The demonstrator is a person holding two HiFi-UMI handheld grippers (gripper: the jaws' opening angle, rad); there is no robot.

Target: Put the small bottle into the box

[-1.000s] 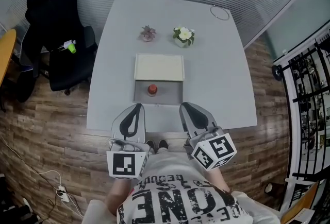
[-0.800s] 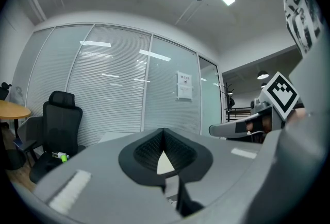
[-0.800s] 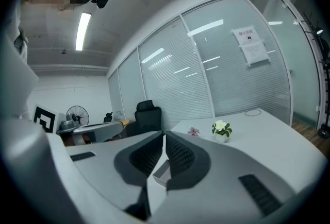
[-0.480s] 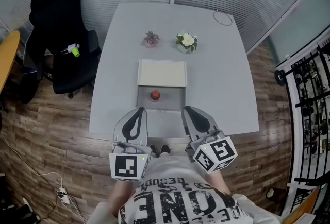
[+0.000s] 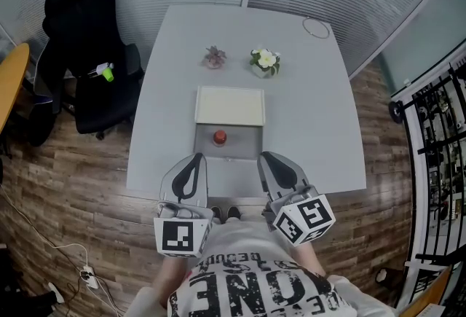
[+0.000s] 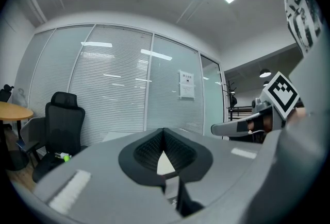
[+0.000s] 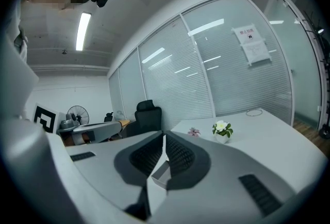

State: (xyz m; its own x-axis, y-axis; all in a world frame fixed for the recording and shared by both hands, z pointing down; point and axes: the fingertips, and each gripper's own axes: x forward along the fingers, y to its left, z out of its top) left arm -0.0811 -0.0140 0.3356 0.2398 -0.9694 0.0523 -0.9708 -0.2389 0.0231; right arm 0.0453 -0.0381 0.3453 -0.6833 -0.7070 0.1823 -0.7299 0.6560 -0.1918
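— So, what sits closest to the person, this side of the box?
— Both grippers. The left gripper and the right gripper hang just short of the box, one off each of its near corners. They have smooth grey shells and ribbed black pads, and each has a cube of black-and-white square markers at the back. Both point roughly level toward the box. Each pair of jaws is pressed together with nothing between.
— And the small bottle?
— The small bottle is red-topped and stands upright inside the box, near the middle of its grey floor.
— What is the box like?
— Shallow and rectangular, with matte grey walls. A flat cream panel lies touching its far side.
— And beyond the box?
— On the pale, smooth table, a pinkish flower sits beyond the box's left. A white flower pot sits beyond its right. Farther off to the right lies a thin ring. Well to the box's left, off the table, is a black office chair.
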